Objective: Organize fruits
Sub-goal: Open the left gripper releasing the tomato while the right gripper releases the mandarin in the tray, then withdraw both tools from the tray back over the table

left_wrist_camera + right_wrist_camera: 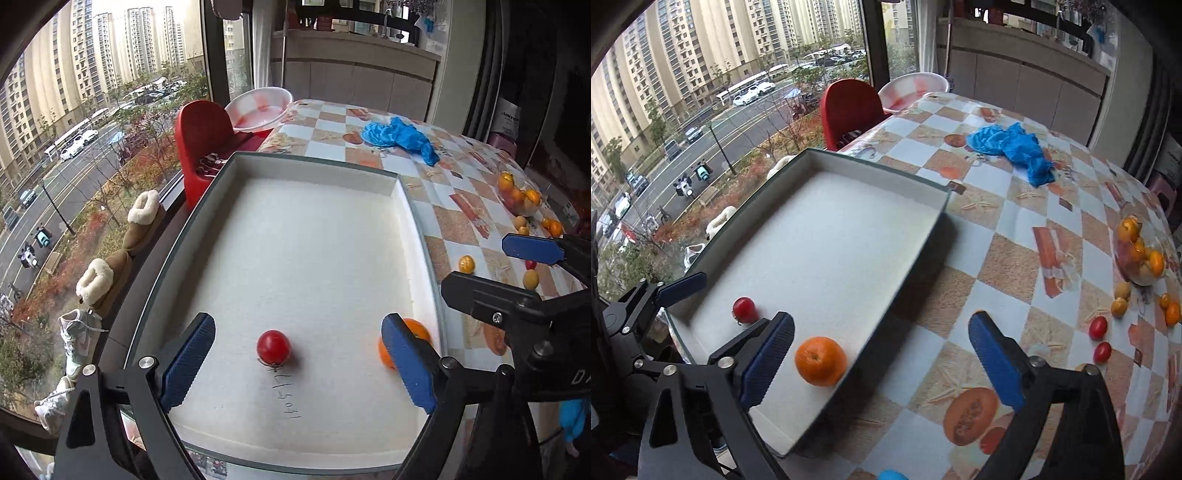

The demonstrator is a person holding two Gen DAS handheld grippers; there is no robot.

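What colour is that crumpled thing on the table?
Bright blue, clearest in the right wrist view.

From my left wrist view, the orange sits half hidden behind my left gripper's right finger. The handwriting on the box floor is too small to read. The fruit bowl is blurred, and a blue object is cut off below.

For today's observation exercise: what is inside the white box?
Inside the box lie a red tomato and an orange. Its near corners are hidden behind the gripper frames.
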